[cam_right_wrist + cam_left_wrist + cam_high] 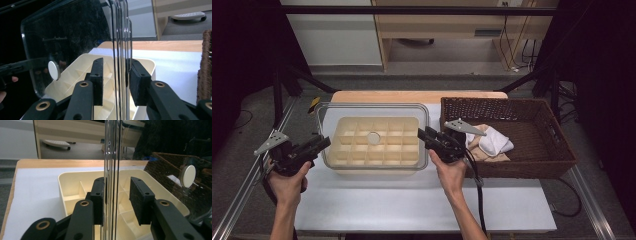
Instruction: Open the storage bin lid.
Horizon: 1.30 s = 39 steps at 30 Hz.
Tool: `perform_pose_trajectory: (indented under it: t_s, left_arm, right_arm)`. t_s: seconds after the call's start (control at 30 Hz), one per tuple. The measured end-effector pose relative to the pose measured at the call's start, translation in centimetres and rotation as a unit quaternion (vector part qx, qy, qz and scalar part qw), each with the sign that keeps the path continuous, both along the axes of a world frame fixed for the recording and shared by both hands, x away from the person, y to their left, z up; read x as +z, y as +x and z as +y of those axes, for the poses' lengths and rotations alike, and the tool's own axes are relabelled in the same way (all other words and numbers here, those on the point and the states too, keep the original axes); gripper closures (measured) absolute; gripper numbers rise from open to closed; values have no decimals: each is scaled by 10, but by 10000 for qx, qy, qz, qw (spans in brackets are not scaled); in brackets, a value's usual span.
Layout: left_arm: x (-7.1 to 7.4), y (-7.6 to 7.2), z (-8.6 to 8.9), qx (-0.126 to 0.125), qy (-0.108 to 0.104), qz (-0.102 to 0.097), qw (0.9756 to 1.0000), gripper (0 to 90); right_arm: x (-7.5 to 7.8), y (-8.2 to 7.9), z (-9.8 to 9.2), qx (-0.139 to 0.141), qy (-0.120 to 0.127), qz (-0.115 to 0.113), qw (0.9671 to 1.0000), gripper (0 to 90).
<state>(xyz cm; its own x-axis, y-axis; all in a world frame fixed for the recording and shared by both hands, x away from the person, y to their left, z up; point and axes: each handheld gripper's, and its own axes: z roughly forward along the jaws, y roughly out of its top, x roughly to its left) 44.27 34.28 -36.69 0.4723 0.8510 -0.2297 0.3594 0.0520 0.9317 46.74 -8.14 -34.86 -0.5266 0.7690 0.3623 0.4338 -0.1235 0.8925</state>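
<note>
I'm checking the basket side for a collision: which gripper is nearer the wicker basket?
Right. The right gripper sits at the clear lid's right edge, just beside the wicker basket. The left gripper is at the lid's far left edge.

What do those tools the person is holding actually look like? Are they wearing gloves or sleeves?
Each hand holds a black tool: the left tool and the right tool. Each ends in two flat black jaws on hinged arms with brass-coloured rivets, and the jaw pads are rectangular blocks with small screw holes. A grey three-cornered plate sits on top of each. A black cable trails from the right one. No gloves or sleeves are worn.
</note>
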Motion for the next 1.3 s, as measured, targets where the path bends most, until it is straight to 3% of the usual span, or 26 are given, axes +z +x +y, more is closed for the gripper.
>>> perform_pose_trajectory:
  t_s: [0.27, 0.63, 0.9, 1.3]
  left_arm:
    - [5, -20, -10, -105, 164, -23, 9998, 640]
    - [-5, -52, -9, -217, 245, 121, 9994, 639]
    - [-24, -74, -7, -236, 248, 372, 9987, 634]
    - [-57, -105, 2, -196, 299, 847, 9958, 639]
  right_arm:
    - [-1, -30, -17, 204, -21, 65, 9998, 705]
    - [-12, -64, -24, 554, -33, 206, 9982, 721]
    - [-29, -84, -26, 818, -37, 486, 9955, 733]
    - [-57, -98, -18, 1104, -178, 934, 9893, 733]
